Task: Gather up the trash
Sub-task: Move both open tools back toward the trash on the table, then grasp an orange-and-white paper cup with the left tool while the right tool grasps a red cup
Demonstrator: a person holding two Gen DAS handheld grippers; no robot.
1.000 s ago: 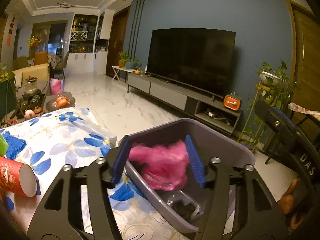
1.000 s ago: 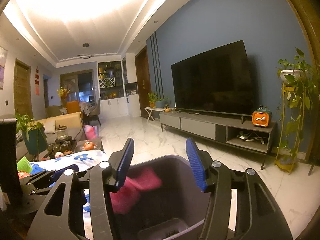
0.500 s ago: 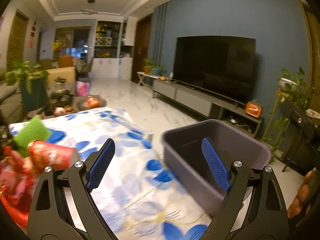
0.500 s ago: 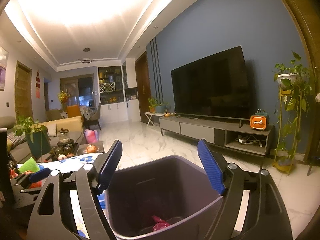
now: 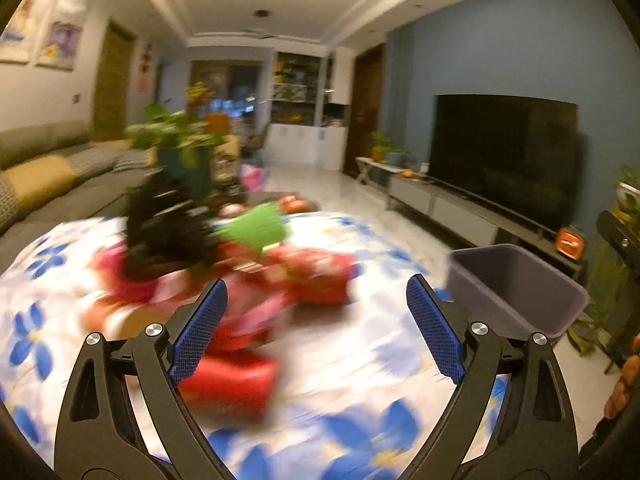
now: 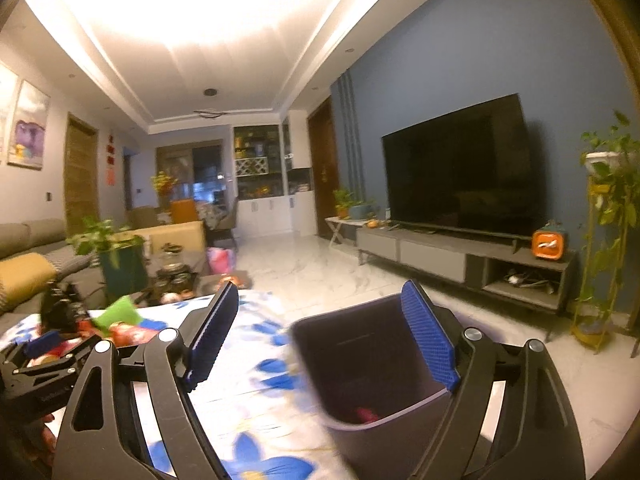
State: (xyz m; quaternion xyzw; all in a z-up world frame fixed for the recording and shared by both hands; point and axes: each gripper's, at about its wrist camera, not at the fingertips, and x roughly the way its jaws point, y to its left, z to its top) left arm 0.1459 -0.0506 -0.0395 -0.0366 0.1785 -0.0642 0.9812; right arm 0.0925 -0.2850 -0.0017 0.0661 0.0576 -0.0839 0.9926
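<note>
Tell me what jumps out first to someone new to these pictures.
The heap of red and pink trash on the blue-flowered tablecloth, ahead of the open, empty left gripper. Next, the grey bin at the table's edge, right under the open right gripper, something pink at its bottom.

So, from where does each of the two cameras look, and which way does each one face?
Left wrist: sits behind the left tool, open and empty, faces the red trash pile on the floral tablecloth; fingers show at the right edge.
Right wrist: sits behind the right tool, open, faces the grey bin and the TV; left tool at lower left.
Shared: bin, tablecloth, TV, trash pile.
</note>
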